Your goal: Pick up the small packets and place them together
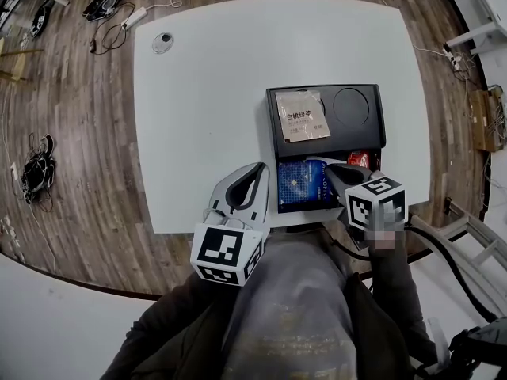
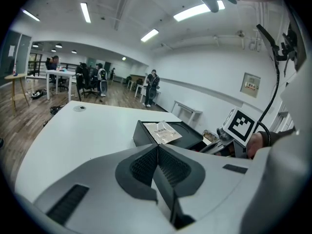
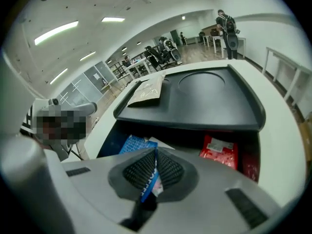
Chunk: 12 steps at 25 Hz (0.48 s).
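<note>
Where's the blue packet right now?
In the head view the blue packet lies at the near edge of the black tray, left of the red packet. The right tool is shut on its edge.

One packet (image 1: 302, 117) on tray (image 1: 369, 138), tray on table (image 1: 206, 117).

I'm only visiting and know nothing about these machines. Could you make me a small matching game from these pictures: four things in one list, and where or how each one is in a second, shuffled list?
Things:
1. beige packet
2. red packet
3. blue packet
4. left gripper

Places or states:
A. pinched between the jaws of the right gripper
B. shut, with nothing in it
C. lying on top of the black tray
D. in the lower compartment, under the tray's top

Pairs: 1-C, 2-D, 3-A, 4-B.
</note>
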{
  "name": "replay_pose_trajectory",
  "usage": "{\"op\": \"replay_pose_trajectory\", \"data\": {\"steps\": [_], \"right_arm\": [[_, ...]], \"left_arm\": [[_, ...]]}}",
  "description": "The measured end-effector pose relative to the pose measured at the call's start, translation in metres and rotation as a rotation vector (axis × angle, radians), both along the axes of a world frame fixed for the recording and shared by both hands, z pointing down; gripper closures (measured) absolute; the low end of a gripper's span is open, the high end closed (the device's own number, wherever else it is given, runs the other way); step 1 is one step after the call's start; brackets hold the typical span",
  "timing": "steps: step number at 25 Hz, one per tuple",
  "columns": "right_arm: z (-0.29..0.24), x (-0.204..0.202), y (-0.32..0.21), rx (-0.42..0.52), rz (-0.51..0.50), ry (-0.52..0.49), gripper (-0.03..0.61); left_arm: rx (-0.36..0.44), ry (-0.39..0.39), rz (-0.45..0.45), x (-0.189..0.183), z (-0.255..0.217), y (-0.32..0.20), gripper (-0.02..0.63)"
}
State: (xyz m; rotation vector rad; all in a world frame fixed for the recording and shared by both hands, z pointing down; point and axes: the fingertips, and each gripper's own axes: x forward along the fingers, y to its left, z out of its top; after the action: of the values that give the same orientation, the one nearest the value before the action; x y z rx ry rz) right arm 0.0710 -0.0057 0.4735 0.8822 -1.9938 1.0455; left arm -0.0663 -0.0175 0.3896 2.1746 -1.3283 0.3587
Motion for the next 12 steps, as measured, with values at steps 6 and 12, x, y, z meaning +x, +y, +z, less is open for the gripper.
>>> {"op": "replay_pose_trajectory", "data": {"steps": [6, 12], "right_arm": [[0.013, 0.0, 0.004, -0.026, -0.092, 0.087, 0.501], [0.01, -0.009, 0.006, -0.014, -0.117, 0.036, 0.508]], "left_arm": [[0.003, -0.003, -0.009, 0.002, -0.005, 0.008, 0.607], [-0.003, -0.007, -0.038, -0.004, -0.004, 0.014, 0.607]]}}
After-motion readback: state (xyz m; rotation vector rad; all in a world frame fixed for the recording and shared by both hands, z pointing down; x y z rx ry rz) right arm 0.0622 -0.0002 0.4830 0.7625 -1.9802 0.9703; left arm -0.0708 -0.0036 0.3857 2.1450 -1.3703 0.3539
